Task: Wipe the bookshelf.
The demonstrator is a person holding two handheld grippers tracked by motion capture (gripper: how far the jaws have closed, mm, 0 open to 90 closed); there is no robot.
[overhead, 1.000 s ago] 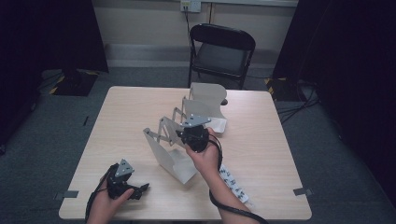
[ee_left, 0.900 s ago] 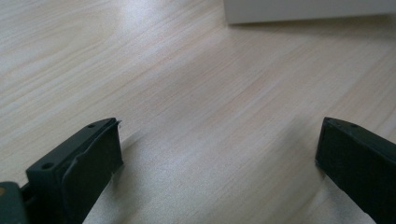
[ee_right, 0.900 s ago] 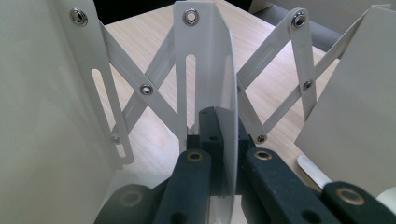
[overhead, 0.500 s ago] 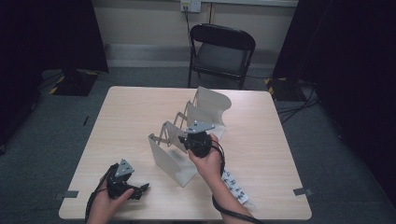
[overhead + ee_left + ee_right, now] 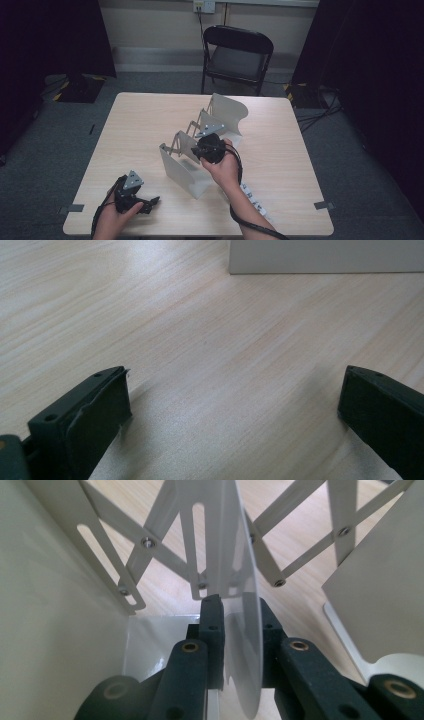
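Observation:
A white metal expanding rack [image 5: 182, 170] with scissor links stands in the middle of the table, its far end panel [image 5: 227, 112] curved at the top. My right gripper [image 5: 200, 145] reaches into it from the near right side. In the right gripper view a thin middle divider plate [image 5: 242, 555] stands slanted between the jaws of my right gripper [image 5: 240, 605]. The jaws have just been opening and the pads look loose on it. My left gripper [image 5: 150, 204] rests near the table's front left corner, held by a hand. Its jaws [image 5: 235, 390] stand wide apart over bare wood.
The rack's end panel [image 5: 325, 257] shows ahead in the left gripper view. A white power strip [image 5: 252, 200] lies on the table [image 5: 300, 150] under the right forearm. A black folding chair [image 5: 237, 55] stands beyond the far edge.
The rack and the right gripper have shifted slightly to the right and toward the near edge. The left gripper has not moved.

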